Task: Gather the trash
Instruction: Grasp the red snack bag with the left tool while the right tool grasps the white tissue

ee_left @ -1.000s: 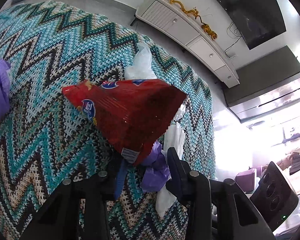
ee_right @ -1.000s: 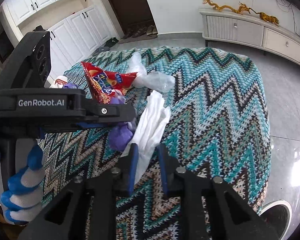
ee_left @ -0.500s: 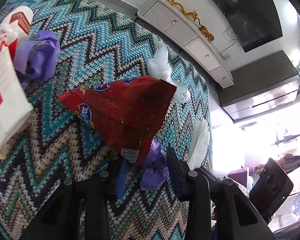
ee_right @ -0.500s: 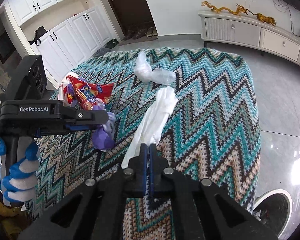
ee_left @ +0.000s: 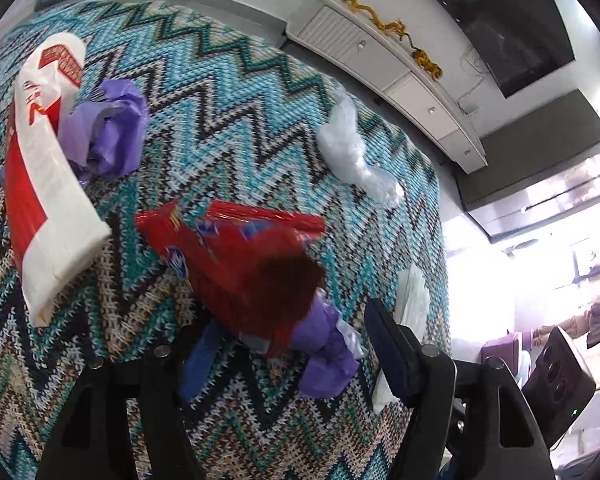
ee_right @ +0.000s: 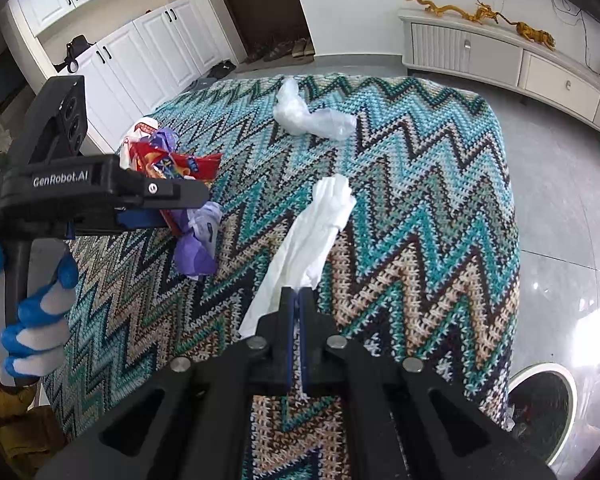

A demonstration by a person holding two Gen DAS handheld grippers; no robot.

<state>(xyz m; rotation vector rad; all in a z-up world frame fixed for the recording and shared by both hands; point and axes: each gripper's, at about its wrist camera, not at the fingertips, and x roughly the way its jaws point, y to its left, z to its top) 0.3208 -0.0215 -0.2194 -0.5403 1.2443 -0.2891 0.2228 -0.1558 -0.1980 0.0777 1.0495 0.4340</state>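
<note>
My left gripper (ee_left: 290, 344) hangs over the zigzag blanket (ee_left: 228, 100) with its jaws opening wide. A red snack bag (ee_left: 240, 256), blurred, and a crumpled purple wrapper (ee_left: 324, 352) sit loosely between them, and the pads do not press on either. The right wrist view shows that gripper (ee_right: 168, 210) from the side, with the red bag (ee_right: 180, 164) and purple wrapper (ee_right: 198, 248) drooping below it. My right gripper (ee_right: 296, 308) is shut on one end of a long white tissue (ee_right: 316, 232). The rest of the tissue trails forward over the blanket.
A clear plastic bag (ee_right: 308, 116) lies farther back on the blanket. A white-and-red paper bag (ee_left: 48, 184) and another purple crumple (ee_left: 108, 136) lie at the left. A round bin (ee_right: 540, 404) stands on the floor at the lower right. A blue-and-white gloved hand (ee_right: 36, 312) holds the left gripper.
The right jaws closed on the white tissue and keep hold of it. The left jaws have spread apart, and the red bag and purple wrapper have come loose and tipped forward.
</note>
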